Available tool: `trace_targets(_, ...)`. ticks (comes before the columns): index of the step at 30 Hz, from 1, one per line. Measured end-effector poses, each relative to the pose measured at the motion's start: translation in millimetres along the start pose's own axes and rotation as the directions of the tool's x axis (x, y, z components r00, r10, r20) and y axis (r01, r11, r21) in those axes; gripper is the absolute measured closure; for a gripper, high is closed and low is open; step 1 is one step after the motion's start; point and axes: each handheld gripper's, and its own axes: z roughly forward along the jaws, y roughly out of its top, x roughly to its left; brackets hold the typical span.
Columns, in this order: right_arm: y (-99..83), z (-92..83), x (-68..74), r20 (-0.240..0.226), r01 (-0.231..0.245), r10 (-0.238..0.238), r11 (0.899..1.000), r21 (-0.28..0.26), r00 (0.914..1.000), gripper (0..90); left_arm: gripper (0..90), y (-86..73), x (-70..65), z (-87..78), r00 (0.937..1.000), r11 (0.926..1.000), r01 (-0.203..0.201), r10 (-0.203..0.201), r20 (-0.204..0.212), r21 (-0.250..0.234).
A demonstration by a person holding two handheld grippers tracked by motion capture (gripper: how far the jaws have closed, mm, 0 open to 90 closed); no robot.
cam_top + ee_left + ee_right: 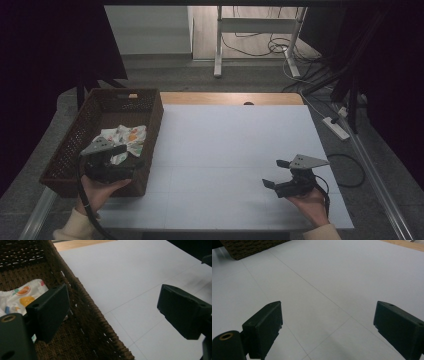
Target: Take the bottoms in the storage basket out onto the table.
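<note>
Held left gripper [127, 156] low over the near end of the basket [150, 107], jaws spread wide, nothing between them. Saw, in the left gripper view, that same gripper [112, 307] astride the basket's right rim [85, 297]: one jaw above the woven floor, the other out over the white table [140, 272].

Found the cloth [122, 140] crumpled inside the basket, toward its near half, white with orange and yellow prints. Placed it just beyond and slightly left of the left gripper, close to touching or touching; could not tell which from the high view. Saw it in the left gripper view [22, 293] past the inner jaw, off to that side rather than between the jaws. Made out no clear long axis in the bunched heap.

Kept right gripper [274, 173] well apart from all this, over the near right of the table [230, 100], jaws likewise wide and empty. Looked along it [327, 320] across bare table toward the basket's corner [249, 247] far off.

Judged the left hand by far the nearer for a grab. Reckoned the coming move to need a small shift inward over the basket, away from the rim, so as to bring both jaws around the cloth and not catch the wicker wall.
</note>
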Motion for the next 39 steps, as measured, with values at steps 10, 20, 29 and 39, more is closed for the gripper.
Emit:
trace_targets(10,-1.1,-0.3,0.7,0.003,-0.001,0.001,1.000,0.008,1.0000,8.9,11.1,9.5,9.6,-2.5,0.9999,0.9999,0.016,-0.016,-0.005,0.001)
trace_targets(20,-1.9,0.7,0.6,0.003,-0.001,0.001,1.000,0.012,1.0000,8.9,11.1,19.9,20.0,-5.0,0.9993,0.9995,0.032,-0.032,-0.018,-0.001)
trace_targets(29,-2.3,1.7,0.9,0.004,0.004,-0.004,1.000,0.021,1.0000,8.9,11.2,26.9,26.7,-6.6,0.9988,0.9992,0.040,-0.040,-0.029,-0.002)
trace_targets(39,-2.7,2.1,1.0,0.004,0.003,-0.003,1.000,0.026,1.0000,8.9,11.2,39.1,36.4,-9.6,0.9979,0.9989,0.046,-0.046,-0.044,-0.004)
